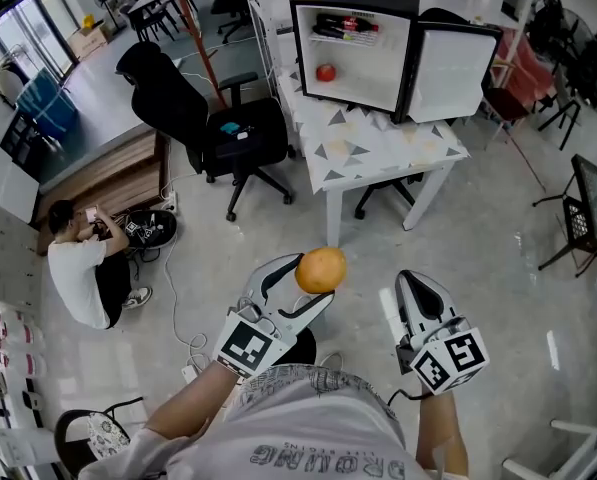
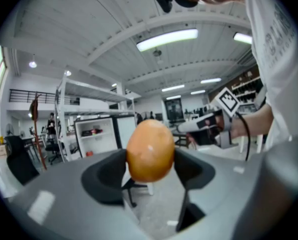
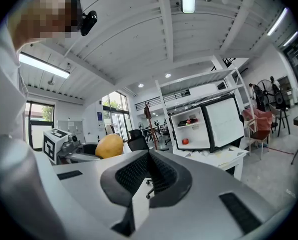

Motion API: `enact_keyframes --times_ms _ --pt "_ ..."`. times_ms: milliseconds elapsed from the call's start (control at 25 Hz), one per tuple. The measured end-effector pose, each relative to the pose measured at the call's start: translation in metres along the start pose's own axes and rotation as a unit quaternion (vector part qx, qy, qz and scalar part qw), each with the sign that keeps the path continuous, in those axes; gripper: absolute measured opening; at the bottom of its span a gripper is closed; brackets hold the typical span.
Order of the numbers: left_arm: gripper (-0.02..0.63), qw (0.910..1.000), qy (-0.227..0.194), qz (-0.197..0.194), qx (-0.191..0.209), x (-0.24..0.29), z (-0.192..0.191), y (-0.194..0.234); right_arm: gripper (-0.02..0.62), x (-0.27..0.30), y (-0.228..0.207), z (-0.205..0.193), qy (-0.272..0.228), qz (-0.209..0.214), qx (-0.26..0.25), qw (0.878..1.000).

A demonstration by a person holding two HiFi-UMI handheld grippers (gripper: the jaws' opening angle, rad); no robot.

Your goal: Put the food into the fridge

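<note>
Both arms reach forward side by side, left tool (image 1: 311,281) clamping an orange (image 1: 321,270), right tool (image 1: 413,284) closed and empty.

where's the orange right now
Head view, low centre: the orange is clamped in the left gripper, beside the right gripper, well short of the open fridge.

Gripped orange fruit (image 2: 149,149) in left tongs (image 2: 149,170), open fridge (image 2: 94,136) beyond

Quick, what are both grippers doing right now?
Left gripper: closed, holding the orange fruit.
Right gripper: closed, holding nothing.
</note>
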State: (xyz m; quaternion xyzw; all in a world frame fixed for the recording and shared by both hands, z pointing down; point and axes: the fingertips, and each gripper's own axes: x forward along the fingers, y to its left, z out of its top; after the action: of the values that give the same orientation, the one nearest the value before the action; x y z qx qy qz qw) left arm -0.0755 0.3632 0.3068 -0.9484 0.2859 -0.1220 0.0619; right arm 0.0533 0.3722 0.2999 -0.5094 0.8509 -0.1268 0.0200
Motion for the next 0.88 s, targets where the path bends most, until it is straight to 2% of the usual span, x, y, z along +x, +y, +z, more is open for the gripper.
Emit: enact_keyframes --times_ms 480,880 --pt "0.305 0.9999 0.006 -0.008 0.005 0.043 -0.013 0.043 0.002 0.047 -0.036 -0.001 0.008 -0.011 0.007 1.000" --pt "0.305 0.9995 0.013 -0.027 0.003 0.102 -0.034 0.123 0.002 0.135 -0.079 -0.002 0.020 -0.025 0.021 0.999"
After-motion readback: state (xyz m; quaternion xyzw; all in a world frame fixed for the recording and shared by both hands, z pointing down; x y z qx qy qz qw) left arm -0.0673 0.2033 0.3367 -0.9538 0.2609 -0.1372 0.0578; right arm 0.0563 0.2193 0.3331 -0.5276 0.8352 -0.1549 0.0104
